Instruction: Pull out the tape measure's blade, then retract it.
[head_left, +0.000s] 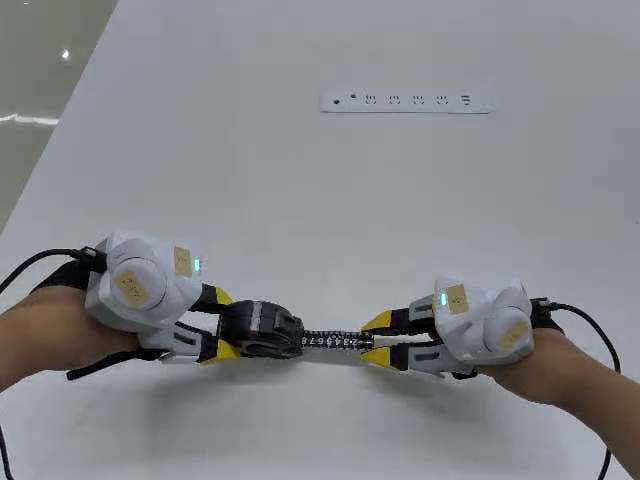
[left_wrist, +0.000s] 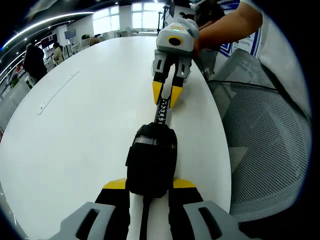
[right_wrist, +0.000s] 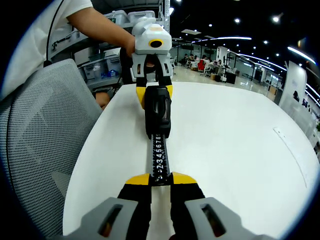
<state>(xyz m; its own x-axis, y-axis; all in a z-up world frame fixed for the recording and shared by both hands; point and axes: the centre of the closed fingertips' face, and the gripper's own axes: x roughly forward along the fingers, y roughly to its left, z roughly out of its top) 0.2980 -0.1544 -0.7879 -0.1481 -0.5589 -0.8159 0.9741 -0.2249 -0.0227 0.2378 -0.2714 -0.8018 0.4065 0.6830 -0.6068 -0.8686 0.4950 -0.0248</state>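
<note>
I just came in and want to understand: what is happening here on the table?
A person works a tape measure with two hand-held tools at a white table. The left tool is shut on the black case; the right tool pinches the blade near its tip. A short numbered stretch of blade is out between them. A power strip lies farther back.

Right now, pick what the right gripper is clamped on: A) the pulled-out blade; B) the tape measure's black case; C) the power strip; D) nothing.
A: in its own view the right gripper is shut on the numbered blade, while the left gripper holds the case.
</note>
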